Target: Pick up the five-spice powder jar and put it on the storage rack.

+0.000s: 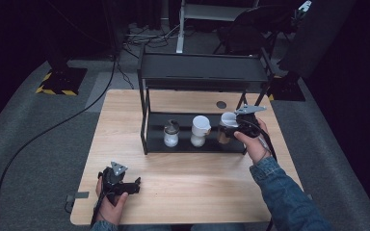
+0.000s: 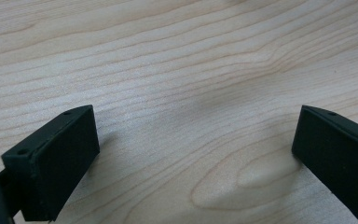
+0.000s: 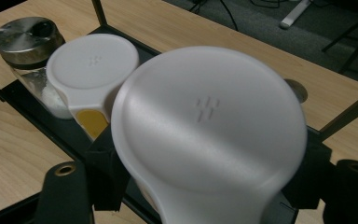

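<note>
A white-lidded jar (image 1: 228, 120) with brownish contents is at the right end of the black rack's lower shelf (image 1: 183, 145). My right gripper (image 1: 228, 130) is shut on it, and whether the jar rests on the shelf I cannot tell. In the right gripper view its lid (image 3: 209, 121) is close up, with a black jaw on each side of the jar, my right gripper (image 3: 205, 189) below. A second white-lidded jar (image 1: 200, 126) (image 3: 93, 65) and a glass shaker with a metal top (image 1: 171, 134) (image 3: 25, 37) stand to its left. My left gripper (image 1: 134, 185) (image 2: 196, 158) rests open on the bare wood.
The rack's top shelf (image 1: 202, 72) overhangs the jars, with thin black posts at its corners. A round cable hole (image 1: 221, 104) (image 3: 298, 88) lies in the wooden table (image 1: 188, 187) behind the rack. Cables and stand legs are on the floor beyond.
</note>
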`<act>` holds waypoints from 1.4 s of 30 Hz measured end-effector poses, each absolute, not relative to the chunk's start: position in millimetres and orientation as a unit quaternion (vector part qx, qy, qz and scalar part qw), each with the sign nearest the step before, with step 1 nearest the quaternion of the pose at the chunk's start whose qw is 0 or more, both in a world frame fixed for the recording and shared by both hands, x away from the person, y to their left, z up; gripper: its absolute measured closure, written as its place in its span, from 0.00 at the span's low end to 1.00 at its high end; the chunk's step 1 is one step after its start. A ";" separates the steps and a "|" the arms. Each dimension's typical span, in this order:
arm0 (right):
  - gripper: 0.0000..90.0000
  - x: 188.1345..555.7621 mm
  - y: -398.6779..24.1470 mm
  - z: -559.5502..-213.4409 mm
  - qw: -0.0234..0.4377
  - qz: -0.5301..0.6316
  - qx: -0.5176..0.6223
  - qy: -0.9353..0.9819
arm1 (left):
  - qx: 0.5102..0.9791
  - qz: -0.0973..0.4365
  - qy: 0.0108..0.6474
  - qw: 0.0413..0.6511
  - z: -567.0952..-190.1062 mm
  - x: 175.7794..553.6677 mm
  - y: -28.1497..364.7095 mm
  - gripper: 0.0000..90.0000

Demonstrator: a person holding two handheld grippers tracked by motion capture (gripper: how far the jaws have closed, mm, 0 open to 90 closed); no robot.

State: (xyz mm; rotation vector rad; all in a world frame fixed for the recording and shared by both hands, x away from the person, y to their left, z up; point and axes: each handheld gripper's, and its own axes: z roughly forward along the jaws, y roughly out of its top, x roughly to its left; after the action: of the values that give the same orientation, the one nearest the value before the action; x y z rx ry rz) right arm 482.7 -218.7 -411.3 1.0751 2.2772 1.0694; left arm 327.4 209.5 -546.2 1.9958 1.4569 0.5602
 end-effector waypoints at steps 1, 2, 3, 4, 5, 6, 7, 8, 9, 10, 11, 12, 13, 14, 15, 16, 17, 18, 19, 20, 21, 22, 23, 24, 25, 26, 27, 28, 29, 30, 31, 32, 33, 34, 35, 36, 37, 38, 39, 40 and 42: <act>0.34 483.3 -219.1 -412.7 0.201 0.383 0.386 0.815 | 0.752 0.211 0.549 0.299 -546.2 327.4 209.5 0.00; 0.34 484.0 -219.4 -414.1 0.201 0.383 0.386 0.814 | 0.752 0.211 0.549 0.299 -546.2 327.4 209.5 0.00; 0.34 484.7 -219.8 -415.5 0.201 0.383 0.386 0.814 | 0.752 0.211 0.549 0.299 -546.2 327.4 209.6 0.00; 0.34 485.2 -220.0 -416.8 0.201 0.384 0.387 0.814 | 0.752 0.211 0.549 0.299 -546.2 327.4 209.5 0.00; 0.34 485.6 -220.0 -417.8 0.200 0.383 0.388 0.814 | 0.752 0.211 0.549 0.299 -546.2 327.4 209.5 0.00; 0.34 486.2 -219.9 -419.3 0.200 0.383 0.389 0.814 | 0.752 0.211 0.549 0.299 -546.2 327.4 209.5 0.00; 0.34 486.7 -219.9 -420.4 0.200 0.382 0.388 0.815 | 0.752 0.211 0.549 0.299 -546.2 327.4 209.6 0.00; 0.34 487.1 -219.7 -421.4 0.200 0.382 0.388 0.815 | 0.752 0.211 0.549 0.299 -546.2 327.4 209.5 0.00; 0.34 487.3 -219.4 -422.3 0.199 0.380 0.389 0.815 | 0.752 0.211 0.549 0.299 -546.2 327.4 209.6 0.00; 0.34 487.7 -219.1 -423.1 0.199 0.379 0.389 0.816 | 0.752 0.211 0.549 0.299 -546.2 327.4 209.6 0.00; 0.34 488.0 -218.7 -424.0 0.200 0.379 0.389 0.815 | 0.752 0.211 0.549 0.299 -546.2 327.4 209.6 0.00; 0.34 488.3 -218.4 -424.6 0.200 0.379 0.389 0.815 | 0.752 0.211 0.549 0.299 -546.2 327.4 209.5 0.00; 0.34 488.7 -218.2 -425.5 0.200 0.378 0.389 0.816 | 0.752 0.211 0.549 0.299 -546.2 327.4 209.5 0.00; 0.34 489.1 -218.0 -426.2 0.199 0.378 0.390 0.815 | 0.752 0.211 0.549 0.299 -546.2 327.4 209.5 0.01; 0.34 489.4 -217.9 -426.9 0.198 0.378 0.391 0.815 | 0.752 0.211 0.549 0.299 -546.2 327.4 209.5 0.01; 0.34 489.8 -217.8 -427.6 0.198 0.378 0.391 0.815 | 0.752 0.211 0.549 0.299 -546.2 327.4 209.5 0.00; 0.34 490.2 -217.7 -428.4 0.198 0.378 0.391 0.816 | 0.752 0.211 0.549 0.299 -546.2 327.4 209.5 0.00; 0.34 490.6 -217.7 -429.3 0.199 0.376 0.390 0.816 | 0.752 0.211 0.549 0.299 -546.2 327.4 209.5 0.00; 0.34 491.0 -217.4 -430.2 0.199 0.376 0.391 0.817 | 0.752 0.211 0.549 0.299 -546.2 327.4 209.5 0.00; 0.34 491.2 -217.2 -431.1 0.197 0.375 0.392 0.817 | 0.752 0.211 0.549 0.299 -546.2 327.4 209.5 0.00; 0.34 491.6 -217.1 -432.1 0.197 0.375 0.392 0.816 | 0.752 0.211 0.549 0.299 -546.2 327.4 209.5 0.00; 0.34 491.9 -217.1 -433.0 0.197 0.374 0.393 0.817 | 0.752 0.211 0.549 0.299 -546.2 327.4 209.5 0.00; 0.34 492.1 -217.0 -433.8 0.197 0.374 0.393 0.817 | 0.752 0.211 0.549 0.299 -546.2 327.4 209.5 0.00; 0.34 492.6 -217.0 -435.2 0.196 0.374 0.394 0.817 | 0.752 0.211 0.549 0.299 -546.2 327.4 209.5 0.00; 0.34 492.9 -217.0 -436.3 0.196 0.373 0.394 0.817 | 0.752 0.211 0.549 0.299 -546.2 327.4 209.5 0.00; 0.34 493.2 -217.1 -437.5 0.196 0.372 0.394 0.817 | 0.752 0.211 0.549 0.299 -546.2 327.4 209.5 0.00; 0.34 493.4 -217.1 -438.6 0.196 0.373 0.395 0.817 | 0.752 0.211 0.549 0.299 -546.2 327.4 209.5 0.00; 0.34 493.5 -217.2 -439.7 0.196 0.373 0.394 0.817 | 0.752 0.211 0.549 0.299 -546.2 327.4 209.5 0.00; 0.34 493.5 -217.2 -440.6 0.195 0.374 0.395 0.816 | 0.752 0.211 0.549 0.299 -546.2 327.5 209.5 0.00; 0.34 493.6 -217.4 -442.0 0.195 0.374 0.395 0.816 | 0.752 0.211 0.549 0.299 -546.2 327.4 209.5 0.00; 0.34 493.9 -217.2 -443.1 0.195 0.372 0.395 0.817 | 0.752 0.211 0.549 0.299 -546.2 327.4 209.5 0.00; 0.34 494.1 -216.8 -444.1 0.194 0.371 0.395 0.818 | 0.752 0.211 0.549 0.299 -546.2 327.4 209.5 0.00; 0.34 494.2 -216.4 -444.8 0.194 0.368 0.395 0.819 | 0.752 0.211 0.549 0.299 -546.2 327.4 209.5 0.00; 0.34 494.3 -216.0 -445.3 0.194 0.367 0.395 0.820 | 0.752 0.211 0.549 0.299 -546.2 327.4 209.5 0.00; 0.34 494.4 -215.7 -445.6 0.195 0.366 0.395 0.820 | 0.752 0.211 0.549 0.299 -546.2 327.4 209.6 0.00; 0.34 494.8 -215.4 -446.0 0.195 0.366 0.395 0.820 | 0.752 0.211 0.549 0.299 -546.2 327.4 209.5 0.00; 0.34 495.2 -215.4 -446.3 0.195 0.366 0.395 0.820 | 0.752 0.211 0.549 0.299 -546.2 327.4 209.5 0.00; 0.34 495.5 -215.3 -446.8 0.194 0.365 0.396 0.820 | 0.752 0.211 0.549 0.299 -546.1 327.4 209.6 0.00; 0.34 495.8 -215.2 -447.3 0.193 0.364 0.397 0.820 | 0.752 0.211 0.549 0.299 -546.2 327.4 209.5 0.00; 0.34 495.9 -215.1 -447.5 0.193 0.366 0.397 0.819 | 0.752 0.211 0.549 0.299 -546.2 327.4 209.5 0.00; 0.34 496.3 -215.0 -447.5 0.193 0.366 0.398 0.819 | 0.752 0.211 0.549 0.299 -546.2 327.4 209.5 0.00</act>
State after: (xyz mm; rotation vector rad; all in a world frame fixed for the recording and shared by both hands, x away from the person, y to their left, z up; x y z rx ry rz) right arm 496.3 -215.0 -447.5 1.1171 2.2978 1.0271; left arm 327.4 209.5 -546.2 1.9961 1.4570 0.5600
